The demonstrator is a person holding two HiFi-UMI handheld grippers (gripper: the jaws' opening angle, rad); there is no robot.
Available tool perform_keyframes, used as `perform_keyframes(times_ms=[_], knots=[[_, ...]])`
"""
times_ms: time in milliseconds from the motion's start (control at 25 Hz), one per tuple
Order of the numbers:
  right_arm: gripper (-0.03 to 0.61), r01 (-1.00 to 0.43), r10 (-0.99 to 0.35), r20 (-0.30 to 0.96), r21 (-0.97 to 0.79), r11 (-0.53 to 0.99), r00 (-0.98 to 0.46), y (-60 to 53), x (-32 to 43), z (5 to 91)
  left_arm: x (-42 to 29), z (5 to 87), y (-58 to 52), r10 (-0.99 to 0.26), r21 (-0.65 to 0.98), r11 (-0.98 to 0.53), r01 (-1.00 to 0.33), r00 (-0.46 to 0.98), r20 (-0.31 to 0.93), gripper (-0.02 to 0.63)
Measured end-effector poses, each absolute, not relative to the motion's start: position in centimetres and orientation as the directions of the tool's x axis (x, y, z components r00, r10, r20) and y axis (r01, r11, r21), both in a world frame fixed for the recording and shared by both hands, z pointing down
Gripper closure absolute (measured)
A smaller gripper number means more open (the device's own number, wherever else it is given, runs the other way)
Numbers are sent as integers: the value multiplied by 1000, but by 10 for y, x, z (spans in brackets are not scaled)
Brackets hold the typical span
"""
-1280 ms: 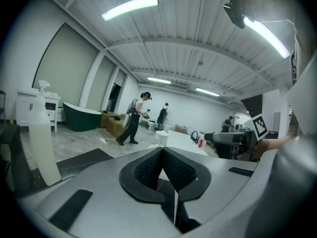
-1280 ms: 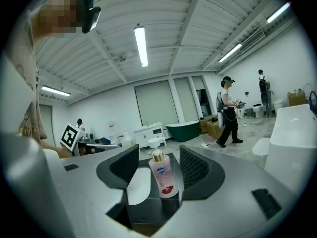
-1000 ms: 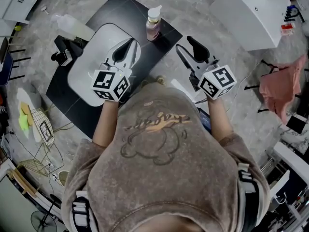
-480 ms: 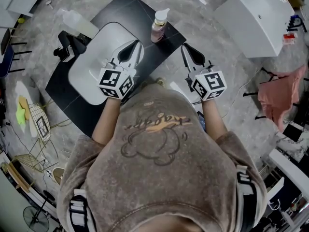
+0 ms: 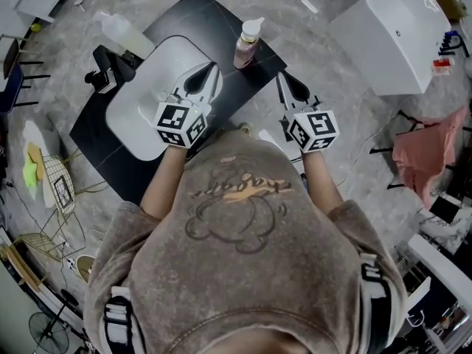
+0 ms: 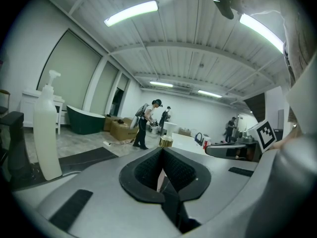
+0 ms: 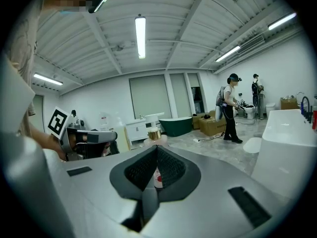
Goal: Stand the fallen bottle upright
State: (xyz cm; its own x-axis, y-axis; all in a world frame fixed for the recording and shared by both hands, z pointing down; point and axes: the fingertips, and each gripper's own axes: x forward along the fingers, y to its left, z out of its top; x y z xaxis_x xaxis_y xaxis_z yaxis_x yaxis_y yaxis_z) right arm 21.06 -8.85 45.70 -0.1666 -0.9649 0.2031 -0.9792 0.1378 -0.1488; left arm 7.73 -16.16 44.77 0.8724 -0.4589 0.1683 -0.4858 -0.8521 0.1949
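Since a second ago, the right gripper (image 5: 280, 76) jaws went from wide apart to shut. Both grippers came down and back toward the person's chest.

Right gripper now: jaws together, nothing between them. In the right gripper view (image 7: 156, 148) the bottle (image 7: 154, 134) sits beyond the tips, not in them.

Left gripper (image 5: 212, 66): jaws also together and empty, hanging over the white tray (image 5: 136, 124). Its own view (image 6: 162, 152) shows the bottle's gold collar (image 6: 165, 142) just past the tips, not touching.

Bottle (image 5: 248, 44): upright, pump on top, on the far corner of the black mat (image 5: 110, 153), just beyond the tray. It is ahead of both grippers and apart from both. A white pump bottle (image 5: 122, 34) at the far left also stands upright, well apart from either gripper.

Step in hand, as a judgement: let-go and retreat, with the standing-up itself looking finished since nothing lies on its side.

Next move probably calls for little: keep both grippers clear of the bottle and don't clip it while pulling back. If it wobbles, the right gripper is placed to reopen and steady it at the body, below the pump.
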Motion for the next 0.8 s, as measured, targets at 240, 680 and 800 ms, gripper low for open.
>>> perform_keyframes(times_ms=[240, 680, 800], knots=[[577, -976, -966, 188, -160, 147, -177, -94, 204, 454, 75, 449, -165, -477, 198, -840, -505, 861, 175, 595], [577, -974, -968, 180, -177, 142, -173, -94, 204, 453, 74, 453, -164, -489, 208, -827, -522, 851, 191, 595], [577, -974, -969, 181, -180, 137, -170, -92, 205, 453, 76, 454, -162, -487, 207, -828, -522, 851, 196, 595]])
